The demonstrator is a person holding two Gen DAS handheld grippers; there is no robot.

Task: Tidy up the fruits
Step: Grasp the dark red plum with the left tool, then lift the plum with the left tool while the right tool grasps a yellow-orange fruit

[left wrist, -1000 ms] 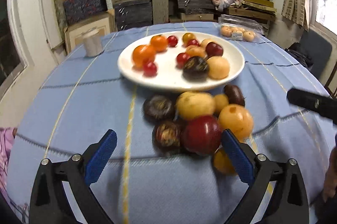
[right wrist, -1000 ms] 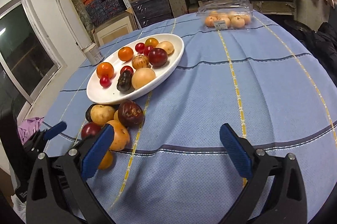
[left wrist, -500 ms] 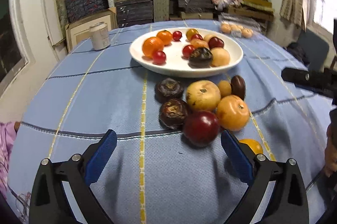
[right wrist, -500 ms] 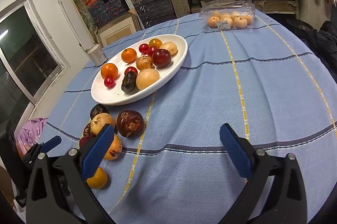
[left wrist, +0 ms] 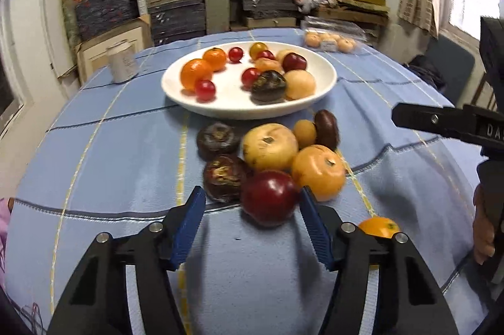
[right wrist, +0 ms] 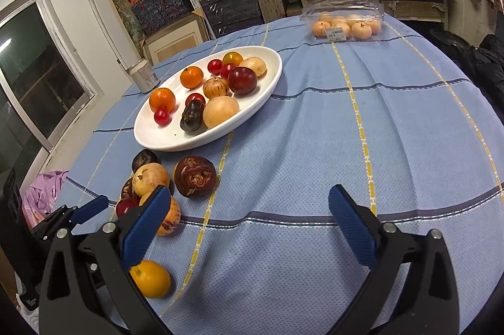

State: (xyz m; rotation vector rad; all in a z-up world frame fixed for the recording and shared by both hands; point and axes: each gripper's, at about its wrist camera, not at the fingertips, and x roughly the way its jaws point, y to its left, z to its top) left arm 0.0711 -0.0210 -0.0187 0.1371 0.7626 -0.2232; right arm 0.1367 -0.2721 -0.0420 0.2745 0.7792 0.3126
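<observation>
A white plate (left wrist: 249, 111) (right wrist: 157, 143) at the back holds several fruits. In front of it a heap lies on the blue cloth: a dark red plum (left wrist: 269, 198) (right wrist: 126, 206), an orange fruit (left wrist: 318, 174), a yellow fruit (left wrist: 269, 146) and two dark brown fruits (left wrist: 222, 177). My left gripper (left wrist: 252, 196) has its jaws closing around the plum. The right pad is at the plum's side; the left pad stands apart from it. My right gripper (right wrist: 249, 193) hangs open over bare cloth, with nothing between its fingers.
A small orange (left wrist: 378, 226) (right wrist: 151, 278) lies alone near the right of the heap. A clear box of pale fruits (right wrist: 343, 17) sits at the table's far edge, a tin can (left wrist: 121, 61) at the far left. Shelves of boxes stand behind the table.
The left gripper's jaws have narrowed from wide apart, and the dark red plum now sits between them. The right gripper's view is nearly the same.
</observation>
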